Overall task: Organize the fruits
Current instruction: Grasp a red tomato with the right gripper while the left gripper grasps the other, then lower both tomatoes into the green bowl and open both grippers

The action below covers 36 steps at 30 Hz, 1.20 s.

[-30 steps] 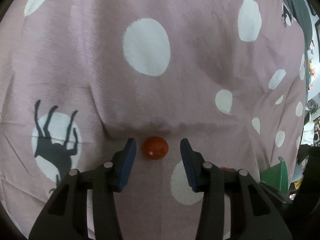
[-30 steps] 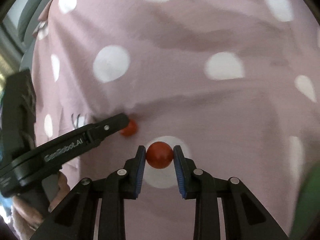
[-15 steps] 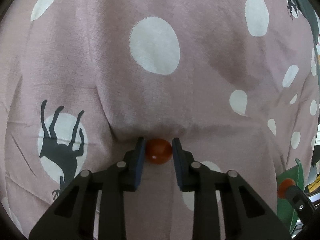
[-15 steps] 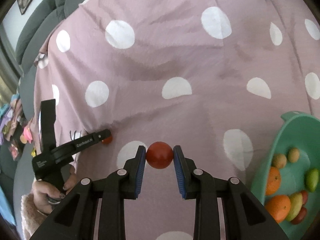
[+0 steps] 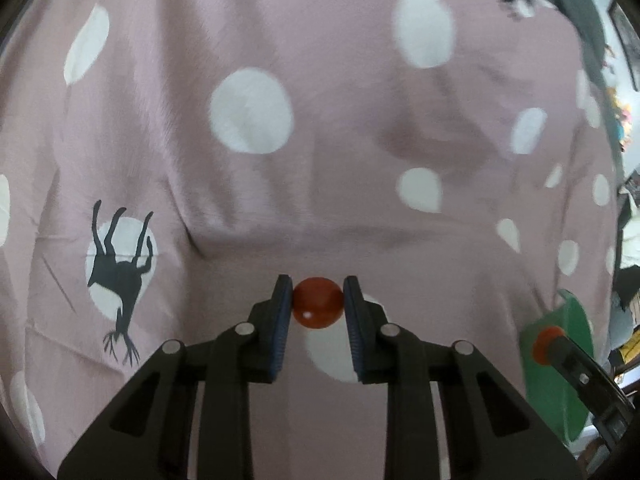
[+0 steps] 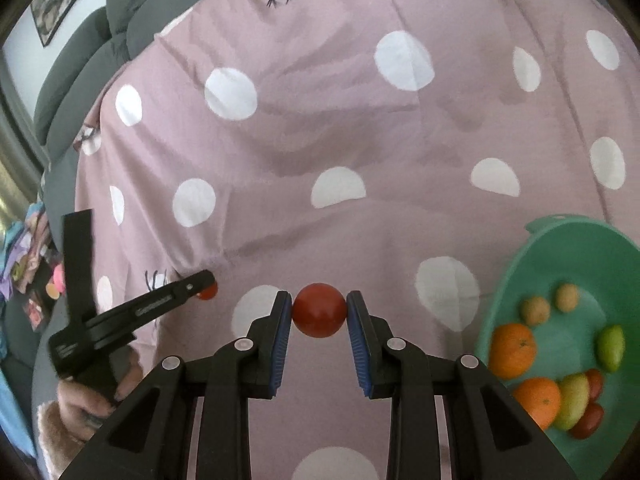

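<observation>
Pink spotted sheet (image 6: 320, 128) covers a grey sofa (image 6: 92, 60) (framed picture (image 6: 60, 4) above).

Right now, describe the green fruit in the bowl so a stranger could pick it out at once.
Look at the green bowl on the spotted pink cloth, at the right of the right wrist view. The green fruit lies near its far right side, beside two oranges. It is the only fully green piece there.

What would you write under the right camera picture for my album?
Right gripper pinches a red tomato above the dotted pink cloth, beside a green bowl of fruit.
</observation>
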### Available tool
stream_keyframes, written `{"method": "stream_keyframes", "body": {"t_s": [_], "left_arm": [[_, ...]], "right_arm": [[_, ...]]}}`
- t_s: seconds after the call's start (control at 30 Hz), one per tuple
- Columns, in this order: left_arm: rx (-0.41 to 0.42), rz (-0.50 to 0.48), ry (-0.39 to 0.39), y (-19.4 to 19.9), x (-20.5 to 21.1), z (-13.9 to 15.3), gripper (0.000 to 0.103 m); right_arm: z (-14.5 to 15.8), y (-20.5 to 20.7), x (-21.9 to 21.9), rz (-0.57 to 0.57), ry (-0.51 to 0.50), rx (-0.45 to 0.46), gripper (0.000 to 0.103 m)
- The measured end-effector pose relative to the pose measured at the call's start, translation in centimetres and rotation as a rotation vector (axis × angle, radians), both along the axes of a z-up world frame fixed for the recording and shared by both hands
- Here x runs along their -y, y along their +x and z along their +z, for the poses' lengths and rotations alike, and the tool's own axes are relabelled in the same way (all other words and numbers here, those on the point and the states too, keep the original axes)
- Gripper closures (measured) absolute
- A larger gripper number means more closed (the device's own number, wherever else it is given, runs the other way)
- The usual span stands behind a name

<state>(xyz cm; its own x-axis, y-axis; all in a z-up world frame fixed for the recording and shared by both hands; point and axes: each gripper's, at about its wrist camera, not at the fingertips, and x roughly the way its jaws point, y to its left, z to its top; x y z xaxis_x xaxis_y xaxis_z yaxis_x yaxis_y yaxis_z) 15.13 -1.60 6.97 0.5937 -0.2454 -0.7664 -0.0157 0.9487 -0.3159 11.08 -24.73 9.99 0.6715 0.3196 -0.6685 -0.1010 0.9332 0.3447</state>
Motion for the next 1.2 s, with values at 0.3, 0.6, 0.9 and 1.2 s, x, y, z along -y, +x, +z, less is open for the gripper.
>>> {"method": "stream_keyframes", "body": {"t_s": [0.3,0.6,0.9,1.2], "left_arm": [[0.15,-0.12,-0.024,-5.9,4.5,6.0,0.078],[0.207,-0.261,-0.034,-9.1,12.2,7.5,0.078],[0.169,-0.359,-0.009,-9.3,18.5,6.5,0.078],[0.118,-0.408,0.038,-9.2,22.3,4.5,0.078]], "right_arm": [[3.1,-3.2,4.9,-0.099,-0.006,0.108,0.073],[4.7,-5.5,10.8,-0.244,-0.06,0.165,0.072],[3.6,-6.4,15.2,-0.36,-0.077,0.129,0.072],[1.5,-6.0,17.7,-0.417,-0.08,0.045,0.072]]}}
